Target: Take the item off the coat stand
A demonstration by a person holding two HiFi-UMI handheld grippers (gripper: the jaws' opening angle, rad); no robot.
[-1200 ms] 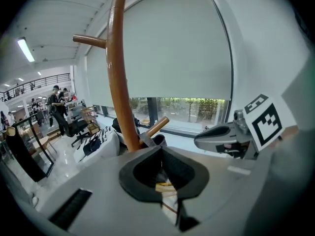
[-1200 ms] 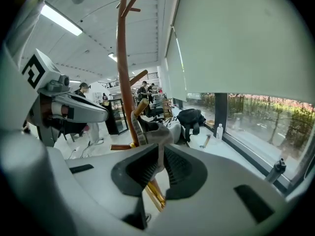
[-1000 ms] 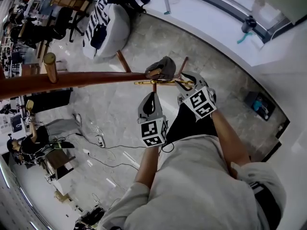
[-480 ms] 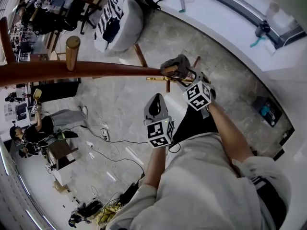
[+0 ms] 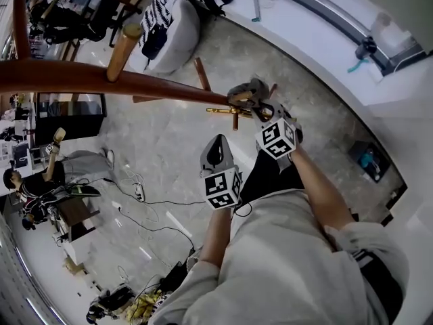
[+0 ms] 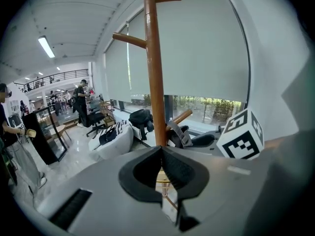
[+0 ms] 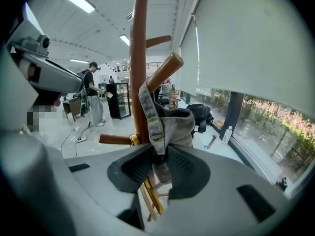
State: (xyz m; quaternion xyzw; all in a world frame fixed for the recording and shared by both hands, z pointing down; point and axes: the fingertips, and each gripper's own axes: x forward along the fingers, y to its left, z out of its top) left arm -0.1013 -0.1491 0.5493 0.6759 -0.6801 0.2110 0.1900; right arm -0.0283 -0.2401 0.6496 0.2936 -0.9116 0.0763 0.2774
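Note:
A grey fabric bag (image 5: 247,92) with a strap hangs from a peg (image 7: 165,73) low on the wooden coat stand (image 5: 101,80). My right gripper (image 5: 260,107) is at the bag. In the right gripper view its jaws are closing, and the bag (image 7: 172,124) and its strap run down between the pads of the right gripper (image 7: 160,163), which press on the fabric. My left gripper (image 5: 215,149) hangs shut a little below the stand and holds nothing. In the left gripper view the left gripper (image 6: 161,154) faces the pole (image 6: 154,82), with the bag (image 6: 178,133) just behind it.
Brass struts (image 5: 230,111) cross the pole near the bag. A grey armchair (image 5: 172,29) with a striped cloth stands behind the stand. A white ledge (image 5: 311,32) curves along the window. Cables (image 5: 142,195) lie on the floor, and people (image 5: 27,195) stand at the far left.
The head view has shifted, so the stand's pole sits higher and more tilted. The right gripper has stayed at the bag and the left gripper just below it.

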